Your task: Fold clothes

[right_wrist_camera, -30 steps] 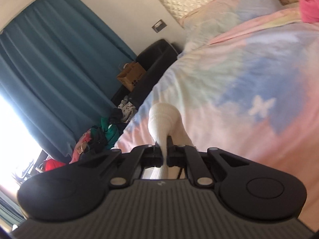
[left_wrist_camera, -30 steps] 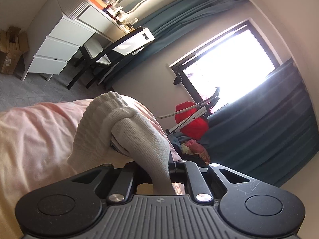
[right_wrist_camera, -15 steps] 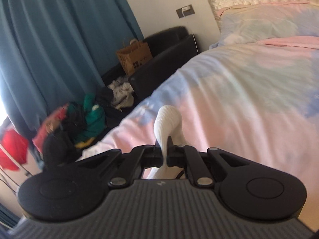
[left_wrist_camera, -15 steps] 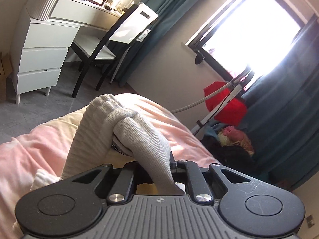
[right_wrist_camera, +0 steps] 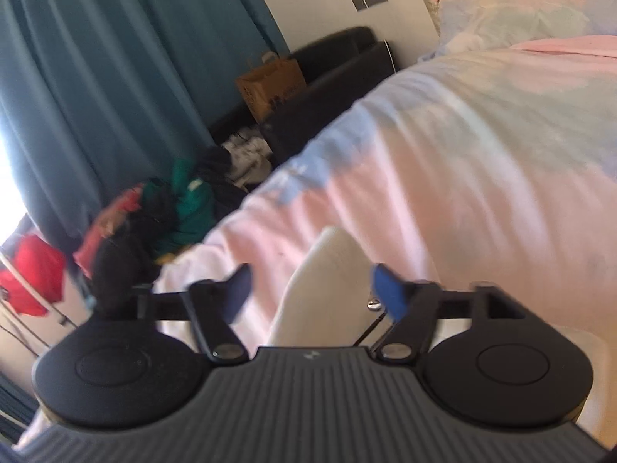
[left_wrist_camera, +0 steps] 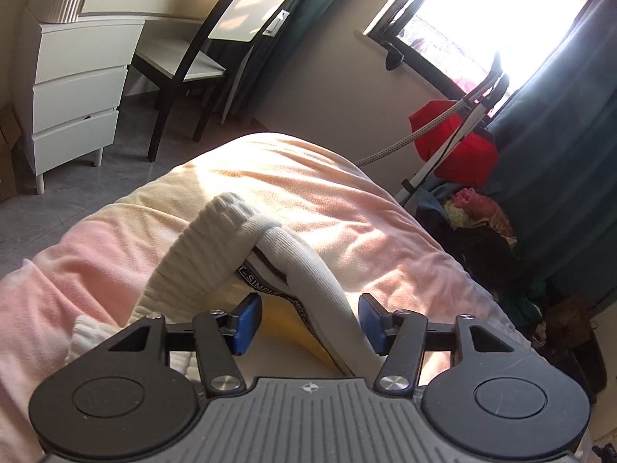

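A pair of white ribbed socks (left_wrist_camera: 216, 254) lies folded over itself on the pink bed cover (left_wrist_camera: 347, 208), with a lettered band showing at the fold. My left gripper (left_wrist_camera: 310, 322) is open, its blue pads (left_wrist_camera: 246, 318) apart on either side of the sock's lower part. In the right wrist view the white sock (right_wrist_camera: 327, 285) lies between the open pads (right_wrist_camera: 389, 293) of my right gripper (right_wrist_camera: 314, 289), loose on the bed cover (right_wrist_camera: 482, 177). That view is motion-blurred.
A white drawer desk (left_wrist_camera: 73, 69) and a black-framed chair (left_wrist_camera: 216, 50) stand beyond the bed end. A clothes pile (left_wrist_camera: 478, 223), red bag (left_wrist_camera: 455, 142) and teal curtains (right_wrist_camera: 115, 77) sit by the window. A dark sofa with a cardboard box (right_wrist_camera: 270, 85) is beside the bed.
Both grippers were shut on the socks and have opened, letting go. The socks have dropped lower onto the bed. Both cameras have swung to a lower angle.
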